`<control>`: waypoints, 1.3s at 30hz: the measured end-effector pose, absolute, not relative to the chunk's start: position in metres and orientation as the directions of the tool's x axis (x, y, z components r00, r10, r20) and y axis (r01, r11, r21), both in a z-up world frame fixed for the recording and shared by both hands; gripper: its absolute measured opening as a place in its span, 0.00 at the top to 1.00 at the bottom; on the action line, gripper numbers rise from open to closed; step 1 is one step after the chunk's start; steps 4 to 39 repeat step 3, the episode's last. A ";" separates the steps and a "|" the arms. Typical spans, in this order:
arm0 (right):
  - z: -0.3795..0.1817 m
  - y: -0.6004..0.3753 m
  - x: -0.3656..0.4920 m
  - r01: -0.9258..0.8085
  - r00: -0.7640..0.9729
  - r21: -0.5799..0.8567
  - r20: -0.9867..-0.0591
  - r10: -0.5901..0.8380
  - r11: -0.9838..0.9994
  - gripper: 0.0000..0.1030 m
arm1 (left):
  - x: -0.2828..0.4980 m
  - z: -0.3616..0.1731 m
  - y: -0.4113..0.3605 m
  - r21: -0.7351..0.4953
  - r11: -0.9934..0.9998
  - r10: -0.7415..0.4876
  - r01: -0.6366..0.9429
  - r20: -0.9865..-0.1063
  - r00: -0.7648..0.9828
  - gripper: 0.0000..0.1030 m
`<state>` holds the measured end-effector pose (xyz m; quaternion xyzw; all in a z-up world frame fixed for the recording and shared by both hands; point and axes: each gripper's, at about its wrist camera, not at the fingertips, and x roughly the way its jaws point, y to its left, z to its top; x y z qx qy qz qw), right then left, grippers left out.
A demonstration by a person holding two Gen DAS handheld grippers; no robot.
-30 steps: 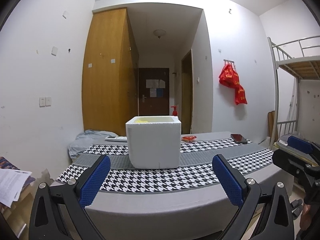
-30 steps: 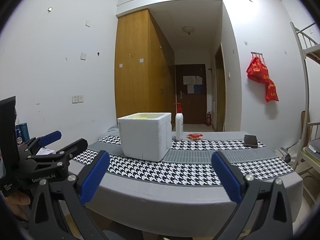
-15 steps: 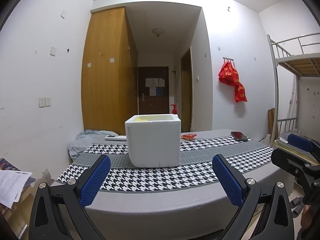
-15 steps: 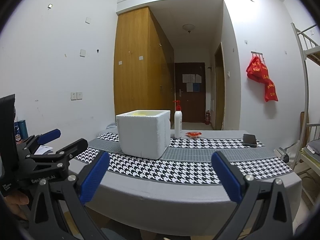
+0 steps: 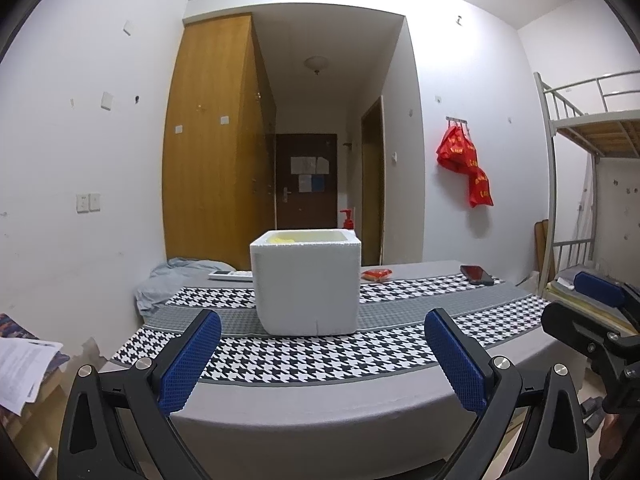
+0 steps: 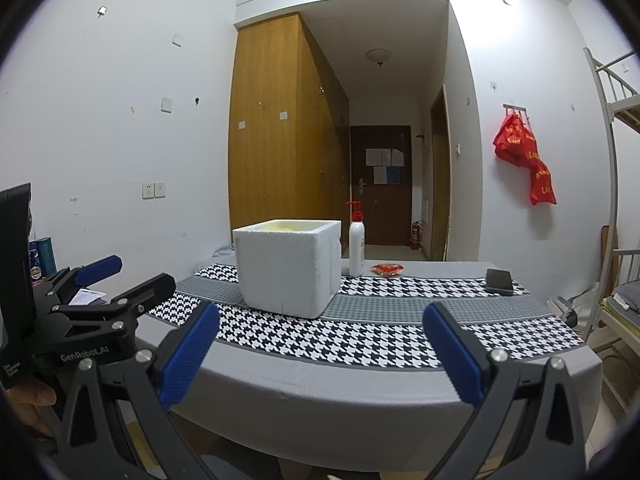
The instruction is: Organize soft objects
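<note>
Both tools hang in the air before the surface (image 5: 320,404), which has a grey cover with a houndstooth runner. The left hand-held gripper (image 5: 322,360) has its blue pads spread wide and holds nothing. The right hand-held gripper (image 6: 320,354) is also wide apart and empty. A white foam box (image 5: 306,282) stands on the runner, with something yellow and soft (image 5: 284,238) just visible inside at its rim. Behind the box stands a pump bottle (image 6: 356,246); a red packet (image 6: 387,269) and a dark phone (image 6: 499,281) lie further to the right.
</note>
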<state>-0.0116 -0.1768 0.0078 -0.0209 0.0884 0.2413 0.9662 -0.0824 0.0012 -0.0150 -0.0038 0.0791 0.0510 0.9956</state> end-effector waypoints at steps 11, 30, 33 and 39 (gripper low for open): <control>0.007 -0.177 -0.012 -0.470 0.868 0.000 -0.182 0.463 0.882 0.00 | -0.083 -0.014 0.003 -0.002 0.994 0.106 -0.107 -0.151 0.983 0.01; 0.007 -0.177 -0.012 -0.470 0.868 0.000 -0.182 0.463 0.882 0.00 | -0.083 -0.014 0.003 -0.002 0.994 0.106 -0.107 -0.151 0.983 0.01; 0.007 -0.177 -0.012 -0.470 0.868 0.000 -0.182 0.463 0.882 0.00 | -0.083 -0.014 0.003 -0.002 0.994 0.106 -0.107 -0.151 0.983 0.01; 0.007 -0.177 -0.012 -0.470 0.868 0.000 -0.182 0.463 0.882 0.00 | -0.083 -0.014 0.003 -0.002 0.994 0.106 -0.107 -0.151 0.983 0.01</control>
